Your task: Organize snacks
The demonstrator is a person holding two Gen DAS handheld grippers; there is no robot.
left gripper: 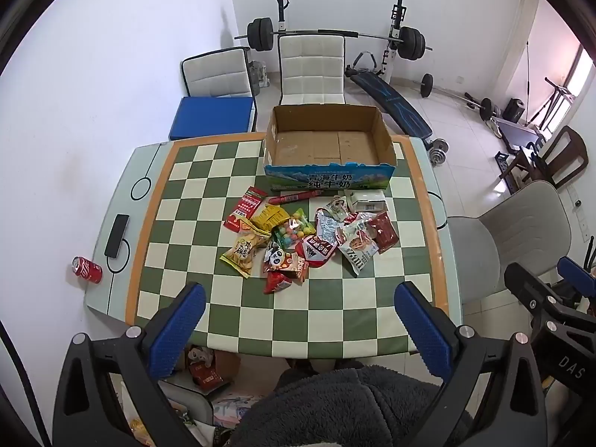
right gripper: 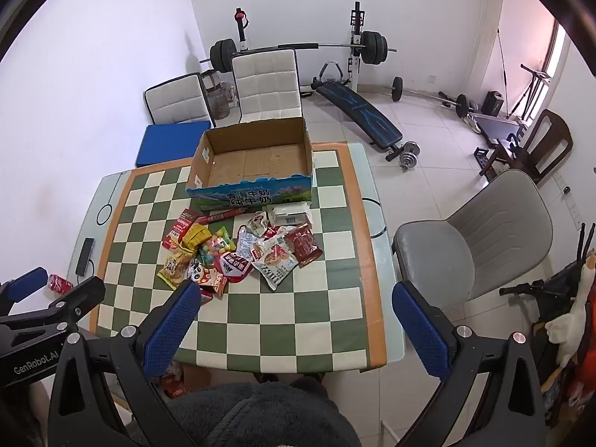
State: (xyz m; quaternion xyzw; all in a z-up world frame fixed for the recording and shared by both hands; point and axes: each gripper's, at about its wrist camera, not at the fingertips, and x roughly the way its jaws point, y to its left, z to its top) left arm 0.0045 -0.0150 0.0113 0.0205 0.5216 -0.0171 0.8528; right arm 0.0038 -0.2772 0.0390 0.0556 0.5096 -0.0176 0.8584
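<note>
A pile of snack packets [left gripper: 305,236] lies mid-table on the green and cream checkered table [left gripper: 335,320]; it also shows in the right wrist view [right gripper: 242,251]. Behind it stands an open cardboard milk box [left gripper: 327,145], also in the right wrist view [right gripper: 253,162], with nothing in it. A white small box [left gripper: 368,201] and a red sausage stick [left gripper: 298,197] lie by its front wall. My left gripper [left gripper: 300,298] is open and empty, held high above the table's near edge. My right gripper [right gripper: 296,296] is open and empty, beside it to the right.
A black phone [left gripper: 116,234] lies at the table's left edge and a red cola can [left gripper: 86,269] on its side beyond it. White chairs [left gripper: 311,69] stand behind the table, a grey chair [right gripper: 469,238] to its right. Gym gear fills the back.
</note>
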